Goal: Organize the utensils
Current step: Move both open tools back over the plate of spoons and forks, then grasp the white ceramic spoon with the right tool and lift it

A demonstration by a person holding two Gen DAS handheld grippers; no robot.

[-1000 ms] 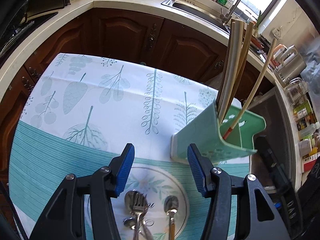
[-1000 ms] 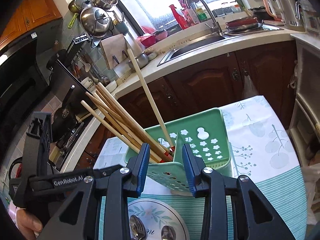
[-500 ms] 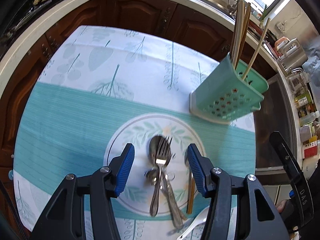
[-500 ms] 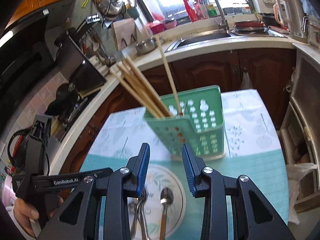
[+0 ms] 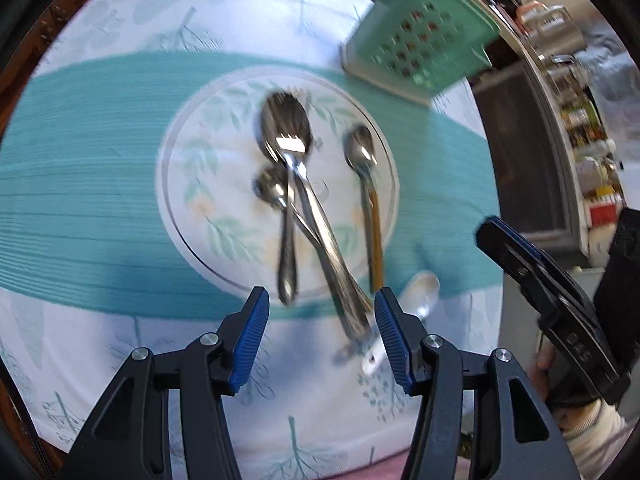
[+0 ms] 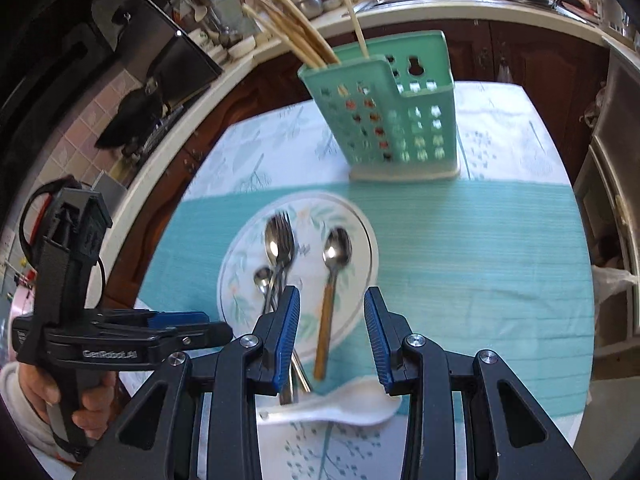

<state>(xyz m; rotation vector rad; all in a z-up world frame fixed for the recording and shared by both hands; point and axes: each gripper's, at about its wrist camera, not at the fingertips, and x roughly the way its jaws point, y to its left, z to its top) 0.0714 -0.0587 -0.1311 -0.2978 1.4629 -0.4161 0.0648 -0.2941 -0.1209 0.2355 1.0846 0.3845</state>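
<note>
Utensils (image 5: 316, 216) on plate (image 5: 192, 184); left gripper (image 5: 318, 336), right gripper (image 6: 331, 336) hover above, jaws apart, empty.

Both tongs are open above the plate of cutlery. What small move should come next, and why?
Probably lower the right tongs onto the wooden-handled spoon and close. Its handle lies between the open jaws, apart from the tangled fork and spoons on the plate, so it looks the easiest single pick for the green caddy. The left tongs hang open, holding nothing.
</note>
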